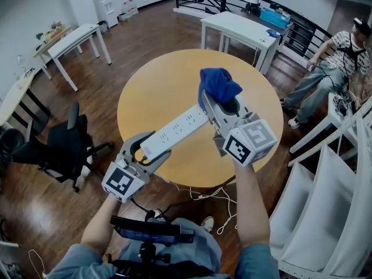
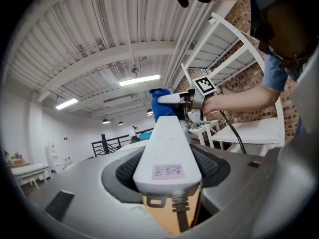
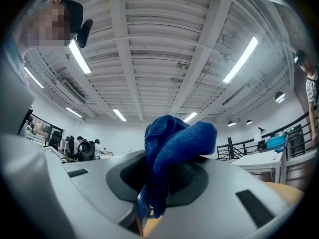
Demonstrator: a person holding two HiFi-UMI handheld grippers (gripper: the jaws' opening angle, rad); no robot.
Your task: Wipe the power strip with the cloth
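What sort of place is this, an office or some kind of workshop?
Probably an open-plan office or lab space: white desks and a black swivel chair stand on a wooden floor around a round table, with a ribbed industrial ceiling and strip lights overhead.

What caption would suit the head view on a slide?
Left gripper holds white power strip over round table; right gripper holds blue cloth.

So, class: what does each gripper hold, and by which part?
The left gripper clamps the long white plastic power strip at its cord end. The right gripper pinches the crumpled blue cloth by a bunched fold.
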